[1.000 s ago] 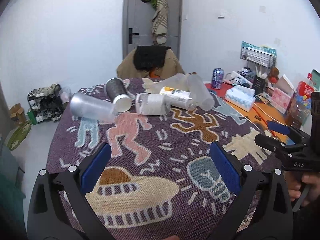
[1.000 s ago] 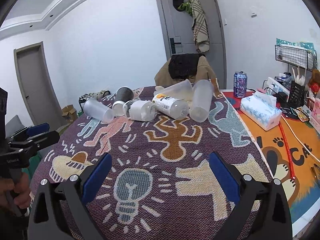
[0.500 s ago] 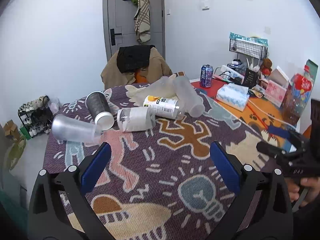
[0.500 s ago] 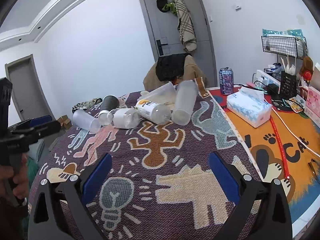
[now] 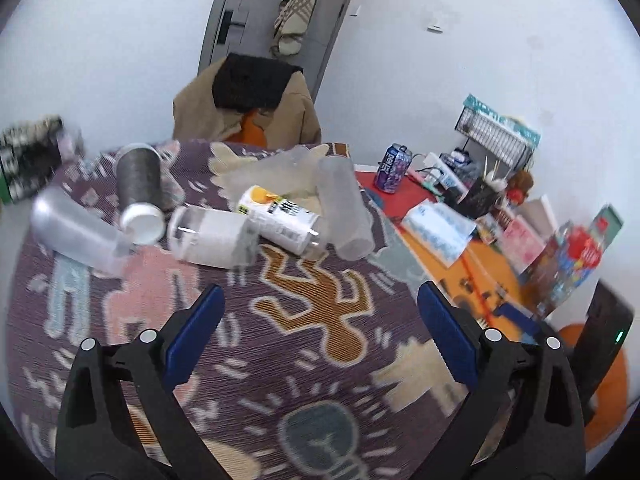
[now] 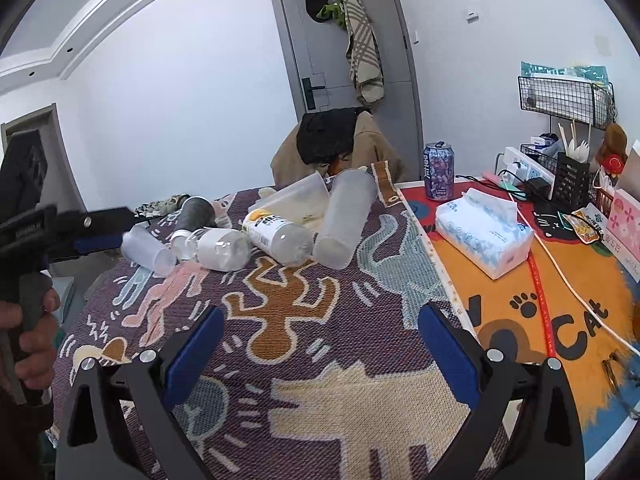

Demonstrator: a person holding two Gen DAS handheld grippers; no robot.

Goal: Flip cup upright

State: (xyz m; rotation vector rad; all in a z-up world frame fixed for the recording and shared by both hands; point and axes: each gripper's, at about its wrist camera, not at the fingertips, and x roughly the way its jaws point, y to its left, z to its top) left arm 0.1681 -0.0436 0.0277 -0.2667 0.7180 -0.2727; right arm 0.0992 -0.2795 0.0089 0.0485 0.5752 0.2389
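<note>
**Both claws wide open, six cups lying in a heap, nothing grabbed yet**

So the left claw (image 5: 318, 322) is hanging over the patterned tabletop (image 5: 320, 360) with its blue pads spread wide, holding nothing. Same deal for the right claw (image 6: 318, 338): fully spread, gripping nothing.

All the cups are lying on their sides in a cluster at about 12 o'clock from both claws, well apart from them. The tall frosted cup (image 6: 346, 220) is lying with its long axis running roughly 12 to 6, one round end facing the camera; I can't tell if that end is the mouth or the base. The white cup (image 5: 210, 236) is pointing along 9 to 3, and the printed cup (image 5: 280, 222) is lying at a slant, touching both of them. The dark grey cup (image 5: 140, 196) is showing its white end toward 6, and the clear cup (image 5: 76, 232) is sitting out at 10 o'clock.

What I'm worrying about: these are round and touching, so nudging one is probably going to roll its neighbours. Thin plastic could also squash or squirt out of a hard pinch.
</note>
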